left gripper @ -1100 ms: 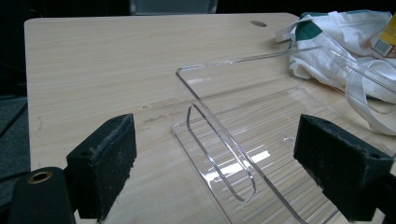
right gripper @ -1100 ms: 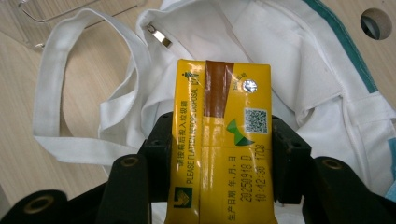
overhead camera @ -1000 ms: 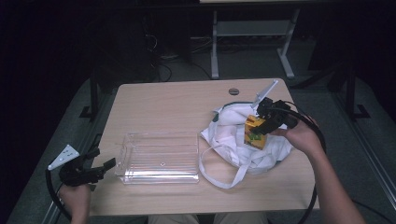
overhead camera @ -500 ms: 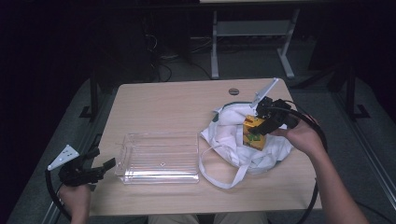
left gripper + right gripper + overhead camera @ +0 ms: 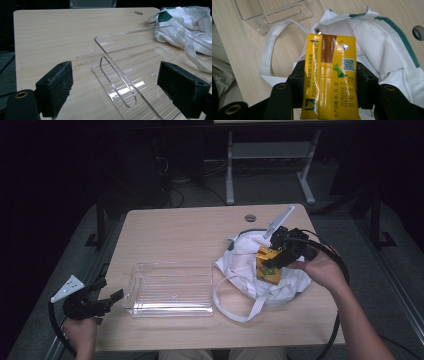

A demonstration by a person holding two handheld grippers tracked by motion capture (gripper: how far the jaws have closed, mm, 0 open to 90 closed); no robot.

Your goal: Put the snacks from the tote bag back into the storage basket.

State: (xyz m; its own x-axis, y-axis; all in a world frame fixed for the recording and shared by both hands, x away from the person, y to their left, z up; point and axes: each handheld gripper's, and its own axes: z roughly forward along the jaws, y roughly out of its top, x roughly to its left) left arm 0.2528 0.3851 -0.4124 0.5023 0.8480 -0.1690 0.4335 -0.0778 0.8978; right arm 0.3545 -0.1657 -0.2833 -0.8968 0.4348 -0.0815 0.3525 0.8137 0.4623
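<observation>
Right gripper (image 5: 274, 261), clamped on the yellow carton (image 5: 329, 75), is barely rising above the white bag (image 5: 250, 270) at centre right; left gripper (image 5: 120, 92), jaws apart, is waiting lower left.

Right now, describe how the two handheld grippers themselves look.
Both are black. The left gripper carries a grey three-cornered plate and a black cable looping below it; its fingers are blocky with rough foam-like pads. The right gripper has the same plate and a thick black cable.

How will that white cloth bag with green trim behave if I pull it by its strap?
The white cloth bag with green trim lies crumpled in soft folds, so it will probably stretch out and drag rather than move as one piece. Its loose strap lies slack on the wooden table, so expect slack to go first.
</observation>
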